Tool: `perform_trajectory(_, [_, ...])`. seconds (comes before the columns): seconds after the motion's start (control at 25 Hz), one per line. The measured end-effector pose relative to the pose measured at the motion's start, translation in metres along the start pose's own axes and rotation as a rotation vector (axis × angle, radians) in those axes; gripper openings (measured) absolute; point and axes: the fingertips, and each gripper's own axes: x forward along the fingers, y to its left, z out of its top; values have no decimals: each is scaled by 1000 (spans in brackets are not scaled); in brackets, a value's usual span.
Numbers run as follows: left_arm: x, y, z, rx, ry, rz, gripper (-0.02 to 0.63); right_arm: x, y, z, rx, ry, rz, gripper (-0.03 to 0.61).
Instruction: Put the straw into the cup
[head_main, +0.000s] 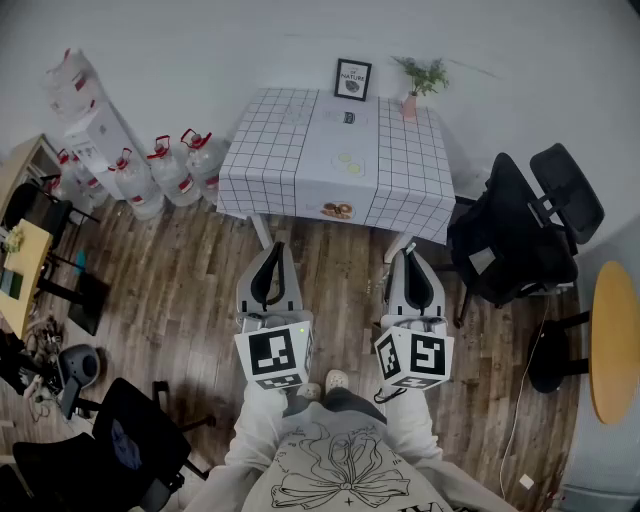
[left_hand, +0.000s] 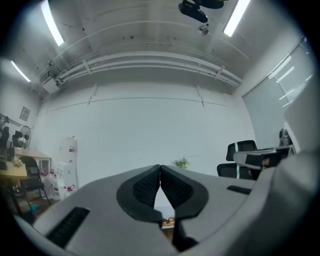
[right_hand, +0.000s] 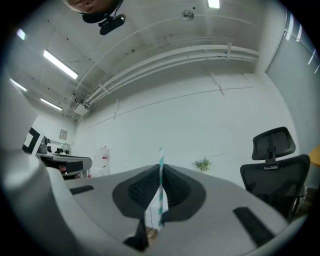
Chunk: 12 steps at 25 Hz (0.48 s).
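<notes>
**Tongs.** The right tongs (right_hand: 161, 169) are clamped on the straw (right_hand: 160, 195). It stands upright between the ribbed black pads, with its top clear above the tips and its lower end below them. The left tongs (left_hand: 160, 169) are closed tip to tip with nothing between them. Both are held level over the wooden floor (head_main: 170, 290), short of the near edge of the counter (head_main: 265, 160).

**Straw.** It is a slim, straight tube with teal and white bands and a matt surface, apparently paper. In the inspector's judgement it is very light and fairly stiff along its length, but easily crushed, so a hard pinch would flatten or kink it. The present hold near mid-length suits the job, since it leaves a free lower end to lead into the cup. The ribbed pads should resist slipping. The likelier fault is the tube tilting within the grip.

**Cup.** A small dark item (head_main: 349, 117) toward the far edge of the counter may be the cup. It is too small to confirm, and its material cannot be told.

**Counter.** It is rectangular and draped in a white cloth with a dark grid, which hangs in soft folds over the near edge.
- A framed picture (head_main: 352, 79) stands at the far edge.
- A potted plant (head_main: 420, 80) stands by the far right corner.
- Brown ring-shaped pastries (head_main: 337, 210) lie at the near edge.
</notes>
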Motion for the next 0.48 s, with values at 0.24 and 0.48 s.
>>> perform_trajectory(0.24, [3, -3, 2, 4, -1, 4, 5, 2, -5, 1, 4, 0, 1, 15])
perform_trajectory(0.48, [12, -8, 1, 8, 1, 15, 5, 10, -12, -1, 11, -1, 17, 15])
